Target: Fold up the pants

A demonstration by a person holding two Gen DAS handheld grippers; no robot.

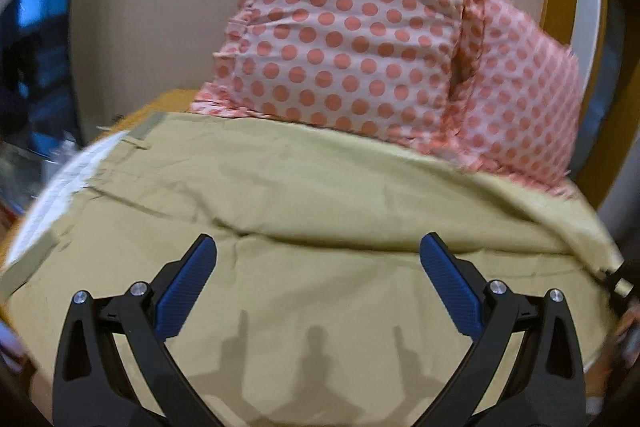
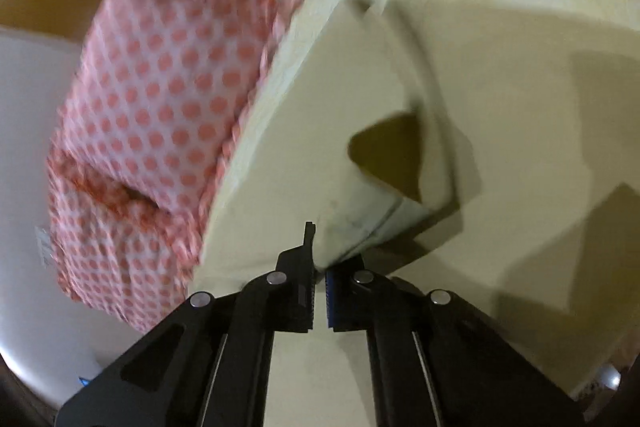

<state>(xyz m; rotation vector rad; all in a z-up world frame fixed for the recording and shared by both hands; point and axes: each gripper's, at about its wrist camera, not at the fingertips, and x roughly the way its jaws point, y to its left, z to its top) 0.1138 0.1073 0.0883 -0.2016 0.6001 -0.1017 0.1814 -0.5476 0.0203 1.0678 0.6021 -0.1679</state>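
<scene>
Two cameras are showing me the same spread of khaki cloth. The pants (image 1: 320, 187) are lying across most of the near and middle ground in my left wrist view, wrinkled, with a raised fold running left to right just beyond my fingertips. At the far left their waistband (image 1: 28, 267) is turned over, exposing a white lining (image 1: 60, 187). I cannot tell what surface is carrying them, beyond an orange-brown edge at the left.

Beyond the pants, at the far side, a polka-dot pillow (image 1: 352, 27) is standing up, pink with orange spots and a frilled border, its lower edge touching the far edge of the cloth. In my right wrist view the same pillow (image 2: 160, 107) is sitting to the left of the pants (image 2: 500, 67), blurred.

My left hand-held gripper (image 1: 318, 259) is hovering above the pants with its blue pads (image 1: 188, 291) standing wide apart, gripping nothing, and throwing shadows on the cloth near me.

My right hand-held gripper (image 2: 319, 291) is clamped together on a hem or corner of the pants, lifting it so the fabric is rising away from the jaws in a folded flap with a dark triangular gap under it. That same gripper (image 1: 622, 285) is showing at the right edge of the left view, pinching the cloth's edge.
</scene>
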